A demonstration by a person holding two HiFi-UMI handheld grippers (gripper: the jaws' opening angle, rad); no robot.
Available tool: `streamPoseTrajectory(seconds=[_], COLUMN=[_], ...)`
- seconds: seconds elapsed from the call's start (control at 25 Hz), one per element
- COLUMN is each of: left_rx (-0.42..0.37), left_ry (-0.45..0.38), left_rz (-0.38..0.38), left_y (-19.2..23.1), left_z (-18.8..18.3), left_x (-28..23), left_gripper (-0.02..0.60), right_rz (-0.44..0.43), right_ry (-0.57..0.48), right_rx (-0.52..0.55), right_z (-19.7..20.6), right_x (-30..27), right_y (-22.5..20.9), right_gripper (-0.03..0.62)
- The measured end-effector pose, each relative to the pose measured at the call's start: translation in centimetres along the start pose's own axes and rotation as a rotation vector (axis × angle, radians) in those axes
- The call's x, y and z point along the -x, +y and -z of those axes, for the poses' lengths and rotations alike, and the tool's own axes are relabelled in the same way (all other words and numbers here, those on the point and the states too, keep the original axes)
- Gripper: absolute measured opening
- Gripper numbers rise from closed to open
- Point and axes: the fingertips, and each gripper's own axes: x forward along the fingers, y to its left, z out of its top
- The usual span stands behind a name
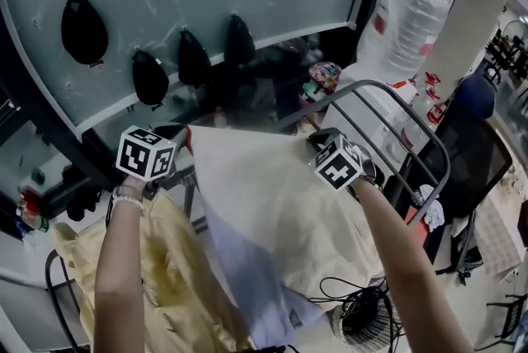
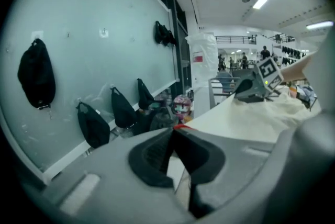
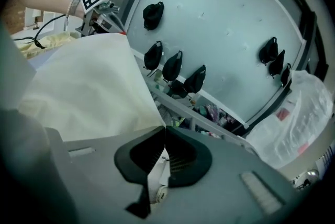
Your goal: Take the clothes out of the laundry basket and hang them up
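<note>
Head view: one cream cloth (image 1: 272,211) hung spread at centre frame, well off the floor, stretched between two grippers. The left gripper (image 1: 185,138) held its upper left corner and the right gripper (image 1: 318,142) its upper right. Two more garments lay beneath it, one yellow garment (image 1: 165,277) and one pale blue garment (image 1: 247,277). Four black pouches (image 1: 150,77) hung on the wall panel at upper left. One grey metal rack (image 1: 412,120) stood at right.

Left gripper view: the jaws were closed, pinching the cloth's corner.

Right gripper view: the jaws were closed on the cloth's edge.

Assessment: the cloth looked light, soft and limp. It would likely sag and slip, so the top corners are the proper hold.
</note>
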Motion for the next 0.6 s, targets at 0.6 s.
streamPoseTrajectory(seconds=[0.6], left_rx=[0.034], left_ry=[0.016], left_rz=[-0.087], left_y=[0.6], left_z=[1.0], left_x=[4.3], left_gripper=[0.14], right_rz=[-0.062], right_ry=[-0.227], right_rx=[-0.192], right_z=[-2.5], right_x=[4.4], right_y=[0.6], right_gripper=[0.16])
